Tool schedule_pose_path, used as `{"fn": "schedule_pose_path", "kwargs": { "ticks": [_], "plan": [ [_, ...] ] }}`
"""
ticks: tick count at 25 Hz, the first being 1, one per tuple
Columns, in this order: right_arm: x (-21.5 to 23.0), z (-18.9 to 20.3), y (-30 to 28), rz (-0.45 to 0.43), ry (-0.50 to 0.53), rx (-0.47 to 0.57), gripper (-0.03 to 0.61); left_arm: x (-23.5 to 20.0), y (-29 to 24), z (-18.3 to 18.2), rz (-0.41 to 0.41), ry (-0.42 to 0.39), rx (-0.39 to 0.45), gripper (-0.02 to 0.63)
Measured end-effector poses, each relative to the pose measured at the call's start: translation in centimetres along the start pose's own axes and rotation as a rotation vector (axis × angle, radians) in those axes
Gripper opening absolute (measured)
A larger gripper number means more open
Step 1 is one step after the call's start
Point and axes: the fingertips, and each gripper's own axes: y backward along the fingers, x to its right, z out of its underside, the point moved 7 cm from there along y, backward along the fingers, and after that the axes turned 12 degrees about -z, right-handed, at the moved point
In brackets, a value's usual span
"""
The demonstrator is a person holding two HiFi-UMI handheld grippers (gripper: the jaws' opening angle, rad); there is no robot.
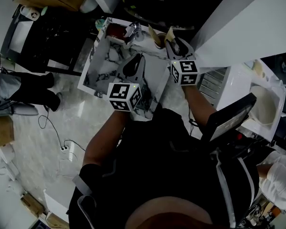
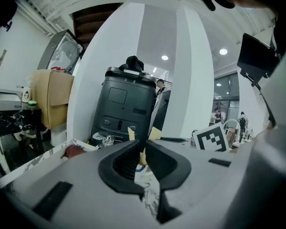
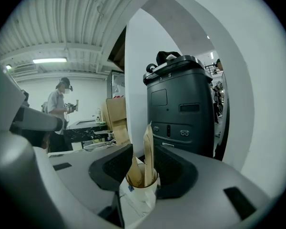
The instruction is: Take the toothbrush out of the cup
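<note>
1. Left hand-held gripper (image 2: pixel 142 146): jaws were parted by a narrow slit only, with nothing between the pads. Recorded as empty. In the head view it hung over the marbled bench (image 1: pixel 101 66), beside the right one and a little short of it.
2. Right hand-held gripper (image 3: pixel 144 151): jaws were spread wide, one on each side of the cup (image 3: pixel 142 189). The pads lay close to the rim, but no dent or squeeze showed in the cup wall. Recorded as not clamped, holding nothing.
3. The cup was white paper and stood upright on the bench, between the right jaws.
4. Toothbrush (image 3: pixel 148 147): taken to be the tall tan paper sleeve standing upright in the cup. Its top rose well above the rim, in the gap between the right jaws. A shorter tan sleeve (image 3: pixel 135 171) leaned beside it in the same cup. Neither sleeve was gripped.
5. Progress, as judged:
   - Done: both tools were brought to the cup, and the right one bracketed it.
   - Not done: no hold on the toothbrush, which sat fully in the cup.
   - Left to do: probably steady the cup with the right jaws, pinch the tall sleeve near its top with the left, and lift it straight up clear of the rim.
6. Farther off, a dark grey machine (image 3: pixel 181 109) stood behind the bench against a white column. A person (image 3: pixel 57 106) stood at the far left of the room.
</note>
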Motion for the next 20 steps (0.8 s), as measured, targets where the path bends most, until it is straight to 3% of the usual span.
{"fn": "schedule_pose_path", "kwargs": {
  "ticks": [5, 15, 20],
  "plan": [
    [1.2, 1.6, -2.1, -0.015, -0.006, -0.024, 0.141, -0.2, -1.1, 0.7, -0.01, -0.002, -0.013, 0.008],
    [2.4, 3.7, -4.3, -0.02, -0.029, -0.053, 0.14, -0.1, -1.3, 1.7, -0.035, -0.002, -0.02, 0.006],
    [2.6, 3.9, -4.7, -0.003, -0.043, -0.052, 0.083, -0.5, -0.8, 1.8, -0.046, 0.0, -0.027, 0.006]
  ]
}}
